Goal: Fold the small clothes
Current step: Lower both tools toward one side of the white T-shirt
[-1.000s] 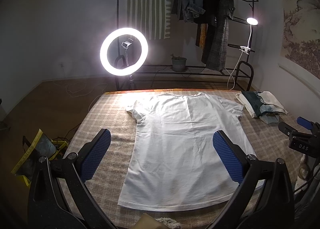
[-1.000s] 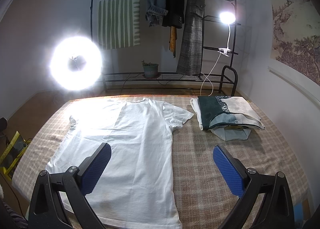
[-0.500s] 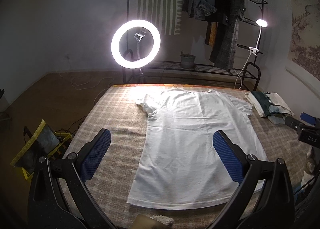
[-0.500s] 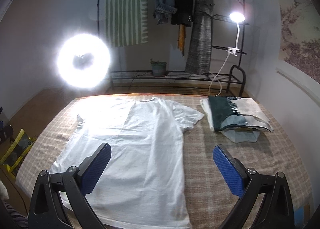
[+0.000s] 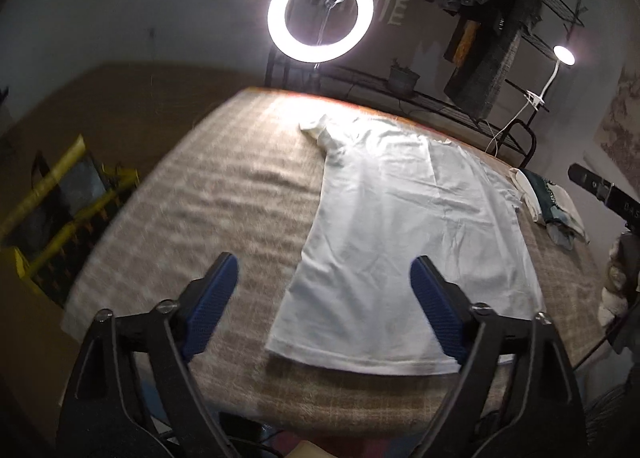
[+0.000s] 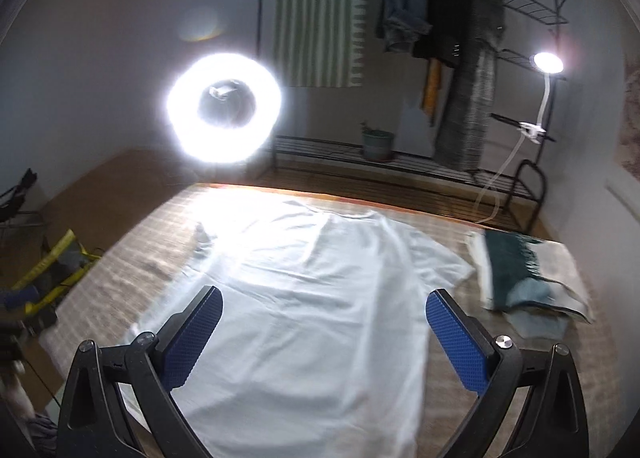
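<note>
A white T-shirt (image 5: 404,226) lies flat and spread out on the checked table, neck toward the far edge; it also shows in the right wrist view (image 6: 320,298). My left gripper (image 5: 324,298) is open and empty, held above the shirt's lower left hem. My right gripper (image 6: 324,322) is open and empty, held above the middle of the shirt. The right gripper's body (image 5: 604,190) shows at the right edge of the left wrist view.
A stack of folded clothes (image 6: 528,274) lies at the table's far right, also in the left wrist view (image 5: 548,202). A ring light (image 5: 320,12) stands behind the table. A clothes rack (image 6: 460,58) and a clip lamp (image 6: 548,62) stand at the back. A yellow bag (image 5: 52,210) sits on the floor left.
Both grippers have swung left and tipped down toward the table. The right one now hangs over the shirt's middle; the left one over its lower left hem. Both stay open.
</note>
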